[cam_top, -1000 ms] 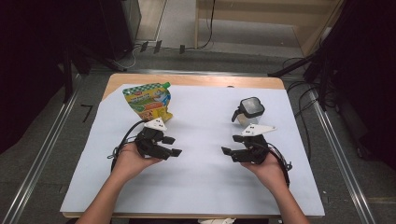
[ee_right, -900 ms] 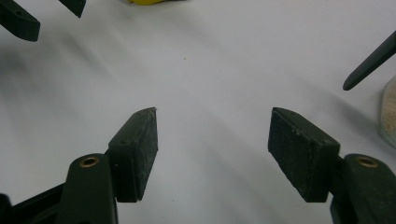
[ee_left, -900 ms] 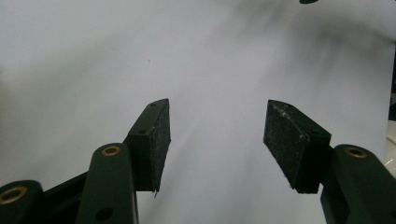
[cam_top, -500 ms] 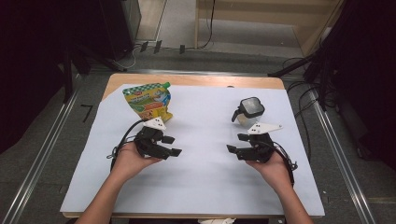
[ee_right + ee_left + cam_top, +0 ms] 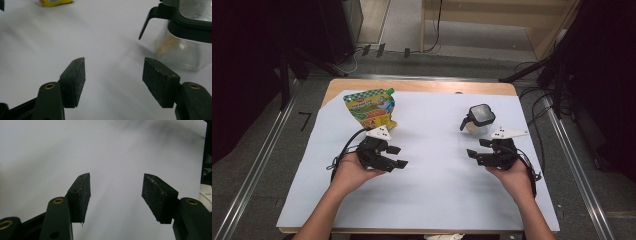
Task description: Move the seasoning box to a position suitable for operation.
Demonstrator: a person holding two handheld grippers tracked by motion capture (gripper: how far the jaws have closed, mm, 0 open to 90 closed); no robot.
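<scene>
**Both grippers empty over the white sheet**

From the high view: left gripper (image 5: pixel 398 156) sits just below the green and yellow printed snack pouch (image 5: pixel 371 108), right gripper (image 5: pixel 471 156) beside the clear glass jar with black lid (image 5: pixel 479 120). Left gripper view: jaws apart, nothing between them. Right gripper view: jaws apart, jar (image 5: pixel 185 40) close ahead, holding maybe grains, hard to say.

Green-and-yellow checkered pouch (image 5: pixel 370 109), clear black-lidded jar (image 5: pixel 478 120), black grippers on a white sheet (image 5: pixel 432 190)
</scene>
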